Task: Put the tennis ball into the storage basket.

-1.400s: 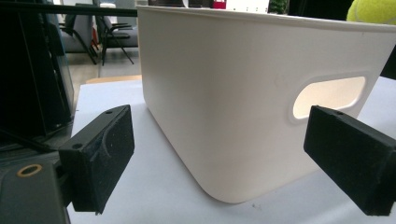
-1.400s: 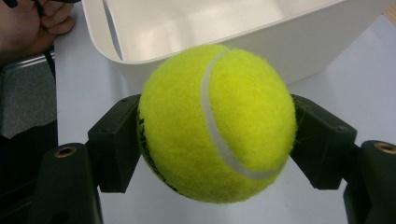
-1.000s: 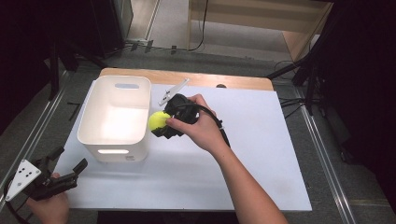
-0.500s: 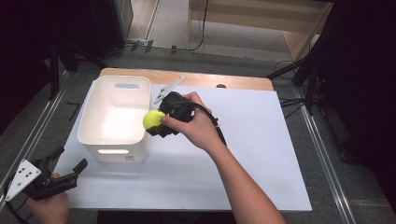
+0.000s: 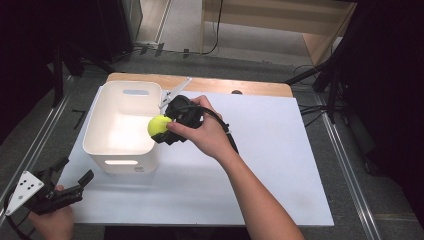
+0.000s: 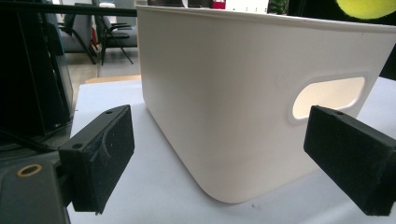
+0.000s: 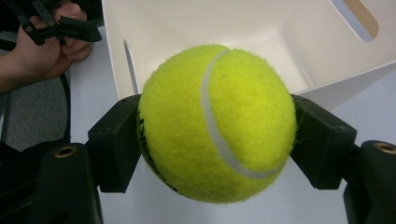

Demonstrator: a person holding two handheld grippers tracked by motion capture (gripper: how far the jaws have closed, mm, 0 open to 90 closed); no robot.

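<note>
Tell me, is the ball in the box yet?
Not yet. Done: the right gripper has the tennis ball clamped. In hand: the ball sits over the white bin's right rim. Left: letting go so it drops inside. The left gripper waits open near the table's corner.

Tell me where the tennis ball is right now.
In the high view, the tennis ball is clamped in the right tool, held at the right rim of the white bin, left of the table's centre.

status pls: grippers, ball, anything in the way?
Right gripper shut on tennis ball, held at the white bin's right rim. Left gripper open, idle at the table's near-left corner. Nothing in the way.
</note>
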